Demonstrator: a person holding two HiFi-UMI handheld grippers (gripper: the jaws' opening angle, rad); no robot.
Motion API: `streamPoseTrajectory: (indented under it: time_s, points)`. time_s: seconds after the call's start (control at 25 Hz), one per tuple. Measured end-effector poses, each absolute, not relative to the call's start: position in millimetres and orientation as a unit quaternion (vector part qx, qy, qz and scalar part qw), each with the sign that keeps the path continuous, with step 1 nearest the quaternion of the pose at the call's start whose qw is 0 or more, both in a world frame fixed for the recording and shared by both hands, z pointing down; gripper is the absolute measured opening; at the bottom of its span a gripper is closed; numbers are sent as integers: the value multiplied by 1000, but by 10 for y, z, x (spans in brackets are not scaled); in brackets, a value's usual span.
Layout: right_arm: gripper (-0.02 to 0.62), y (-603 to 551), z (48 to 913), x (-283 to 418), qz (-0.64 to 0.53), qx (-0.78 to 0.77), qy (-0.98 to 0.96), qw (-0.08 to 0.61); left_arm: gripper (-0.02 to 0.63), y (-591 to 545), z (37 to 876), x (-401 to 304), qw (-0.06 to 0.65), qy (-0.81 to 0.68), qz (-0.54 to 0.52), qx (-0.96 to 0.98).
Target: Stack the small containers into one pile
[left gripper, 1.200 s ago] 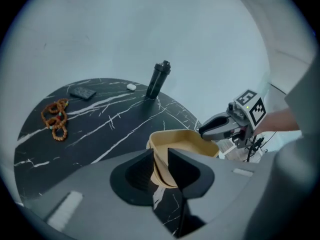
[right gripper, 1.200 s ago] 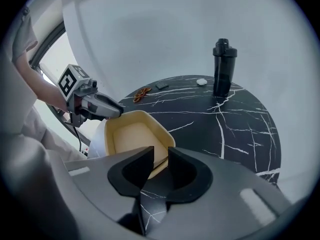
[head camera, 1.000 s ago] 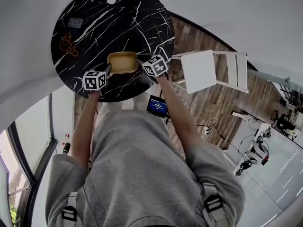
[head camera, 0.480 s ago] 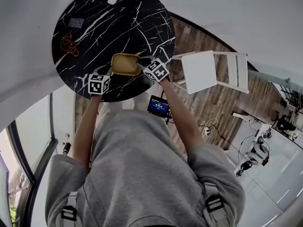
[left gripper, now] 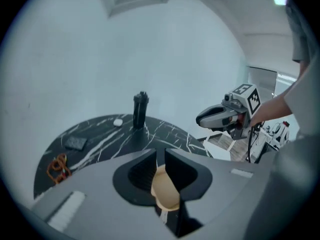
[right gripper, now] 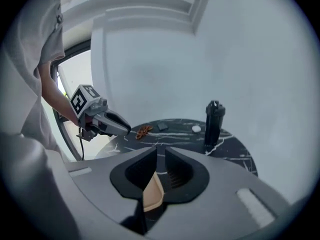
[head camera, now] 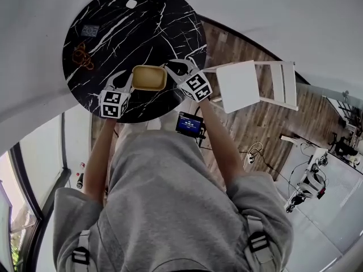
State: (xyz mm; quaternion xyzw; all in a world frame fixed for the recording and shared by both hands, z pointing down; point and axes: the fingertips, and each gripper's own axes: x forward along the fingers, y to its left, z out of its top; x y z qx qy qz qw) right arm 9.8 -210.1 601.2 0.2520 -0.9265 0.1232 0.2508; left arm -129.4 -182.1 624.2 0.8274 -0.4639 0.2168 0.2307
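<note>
Tan container (head camera: pixel 150 78) is slung between both hands, over the near part of the worktop (head camera: pixel 113 21). Left gripper (head camera: pixel 128 81) has one short end and right gripper (head camera: pixel 170 68) the other. So the long axis runs straight from jaws to jaws, left-right in the head view.

Left jaws have just been closing and pinch the rim: narrow gap, tan wall between the pads in the left gripper view. Right jaws are likewise nearly together on the opposite rim, with the wall edge-on between them. Neither hand is nearer; it's a symmetric two-end hold.

Container looks level and seems clear of the worktop, but from above I can't confirm the gap. Can't tell if it's one container or several already nested.

No second container in view. There's only an orange tangle (head camera: pixel 82 54), a dark square (head camera: pixel 89 29) and a small white bit (head camera: pixel 131 3) on the far side, plus a black post (left gripper: pixel 140 110).

My read: next is a joint carry or set-down. Both hands need to travel together, or the rim twists out of a pinch.
</note>
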Motion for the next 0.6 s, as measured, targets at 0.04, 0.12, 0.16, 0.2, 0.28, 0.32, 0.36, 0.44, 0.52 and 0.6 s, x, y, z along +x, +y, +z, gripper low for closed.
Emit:
streamPoseTrajectory:
  time_s: [0.04,0.12,0.16,0.2,0.28,0.32,0.36,0.44,0.52,0.6]
  points:
    - [64,-2129,5817,98,104,256,-932,234,51,-1866,6055,-1256,203,-466,208,836]
    - [61,-2151,5440,122,69,262,-941,205,51,-1923,5661,-1174,149,-474,191,846]
    - [58,-2152,5249,134,54,264,-944,189,50,-1939,5450,-1129,123,-480,182,849]
    - [54,-2153,5050,140,39,266,-948,173,51,-1946,5235,-1081,98,-486,172,851]
    - [35,-2130,4691,153,10,264,-953,146,49,-1927,4853,-978,56,-496,151,853]
    - [34,-2104,4544,160,-4,260,-956,136,49,-1899,4696,-922,41,-499,140,854]
    - [34,-2070,4415,164,-17,254,-958,128,48,-1862,4563,-861,31,-501,129,855]
    - [34,-1978,4208,163,-43,237,-964,113,46,-1762,4365,-734,20,-503,117,856]
    - [34,-1852,4085,166,-65,211,-970,105,44,-1624,4257,-613,18,-512,124,850]
    - [31,-1723,4043,172,-79,182,-975,99,40,-1478,4211,-523,12,-527,134,839]
